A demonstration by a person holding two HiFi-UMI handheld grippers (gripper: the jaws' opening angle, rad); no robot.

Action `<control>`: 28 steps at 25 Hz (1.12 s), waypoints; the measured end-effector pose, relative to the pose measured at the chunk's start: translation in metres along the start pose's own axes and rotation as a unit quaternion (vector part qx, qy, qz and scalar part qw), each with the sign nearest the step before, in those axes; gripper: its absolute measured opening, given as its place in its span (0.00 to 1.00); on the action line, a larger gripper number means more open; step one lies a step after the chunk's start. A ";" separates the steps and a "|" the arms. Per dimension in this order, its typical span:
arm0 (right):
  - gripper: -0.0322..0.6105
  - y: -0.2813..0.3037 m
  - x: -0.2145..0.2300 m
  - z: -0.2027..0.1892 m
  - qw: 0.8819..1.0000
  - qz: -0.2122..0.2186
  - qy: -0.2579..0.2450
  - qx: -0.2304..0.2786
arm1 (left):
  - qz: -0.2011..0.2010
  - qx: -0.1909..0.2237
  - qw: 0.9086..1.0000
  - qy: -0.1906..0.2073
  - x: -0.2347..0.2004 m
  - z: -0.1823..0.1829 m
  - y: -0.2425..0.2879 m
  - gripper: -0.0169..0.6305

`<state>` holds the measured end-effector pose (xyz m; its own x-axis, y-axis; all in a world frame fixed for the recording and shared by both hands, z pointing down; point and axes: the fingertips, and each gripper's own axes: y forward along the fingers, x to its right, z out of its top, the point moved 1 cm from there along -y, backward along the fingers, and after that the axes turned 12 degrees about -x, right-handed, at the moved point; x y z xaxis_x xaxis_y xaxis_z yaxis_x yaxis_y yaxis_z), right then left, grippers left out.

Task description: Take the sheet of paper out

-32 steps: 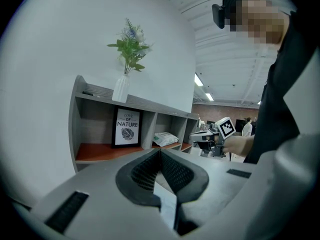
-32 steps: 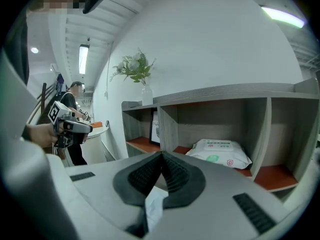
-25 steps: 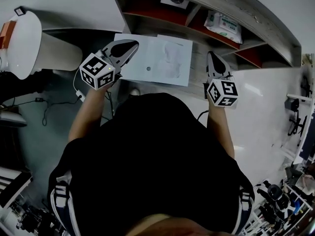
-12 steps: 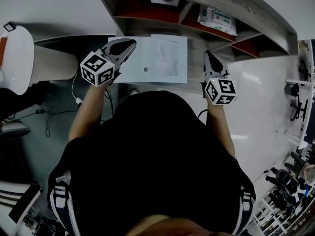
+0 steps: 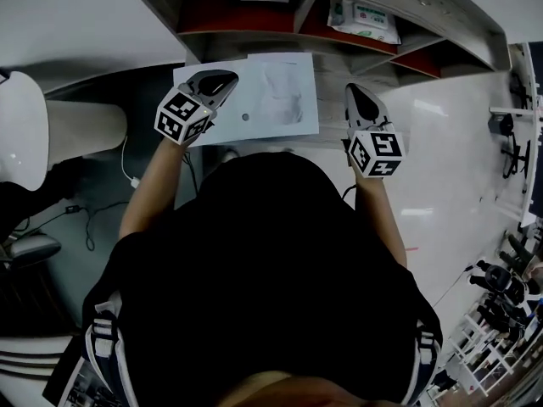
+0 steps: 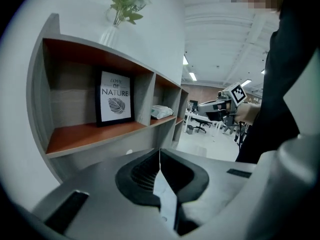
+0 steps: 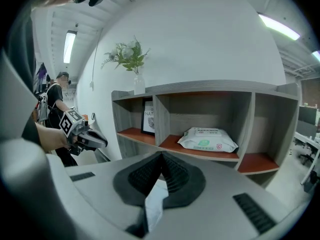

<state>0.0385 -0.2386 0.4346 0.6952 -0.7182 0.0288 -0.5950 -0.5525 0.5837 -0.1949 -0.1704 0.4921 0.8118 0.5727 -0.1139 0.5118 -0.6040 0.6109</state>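
- Left gripper (image 5: 219, 80): jaws closed on the left edge of the sheet of paper (image 5: 276, 100). In the left gripper view the sheet shows edge-on, as a thin pale line pinched between the pads.
- Right gripper (image 5: 354, 91): jaws together, pads meeting at the tips, and nothing gripped that I can make out. It sits off the sheet's free right edge, near it but not touching.
- The sheet is in front of the shelf (image 5: 424, 15), below the open compartments and between the two grippers. A seam runs down its middle. I can't tell whether that is a fold or a second leaf.
- Key relation: the sheet's long axis runs left to right along the shelf front, from the left jaws toward the right gripper. Only the left gripper holds it, so the far end is unsupported.
- Judgement: the sheet looks mostly clear of the shelf. The next pull should come toward the person, led by the left gripper, and the free end may droop or catch on the shelf.
- Further back, a framed print (image 6: 115, 96) and a wipes pack (image 7: 207, 140) sit in separate compartments. A plant (image 7: 127, 54) stands on top.
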 end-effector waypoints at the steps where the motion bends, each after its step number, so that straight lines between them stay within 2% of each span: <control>1: 0.07 0.000 0.000 -0.001 1.000 -0.003 0.001 -0.001 | -0.005 -0.004 1.000 0.001 0.000 -0.003 0.005 0.06; 8: 0.07 -0.005 0.000 -0.013 1.000 -0.017 0.014 -0.013 | -0.027 -0.017 0.999 0.020 -0.005 -0.015 0.037 0.06; 16: 0.07 -0.015 0.004 -0.033 0.998 -0.036 0.033 -0.029 | -0.066 -0.063 0.996 0.018 0.000 -0.040 0.078 0.06; 28: 0.07 -0.035 0.020 -0.055 0.995 -0.057 0.058 -0.055 | -0.089 -0.109 0.990 -0.002 0.002 -0.077 0.128 0.06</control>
<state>0.0958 -0.2105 0.4597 0.8011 -0.5967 0.0470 -0.4664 -0.5730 0.6739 -0.1497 -0.2037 0.6307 0.7158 0.6563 -0.2384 0.5749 -0.3601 0.7347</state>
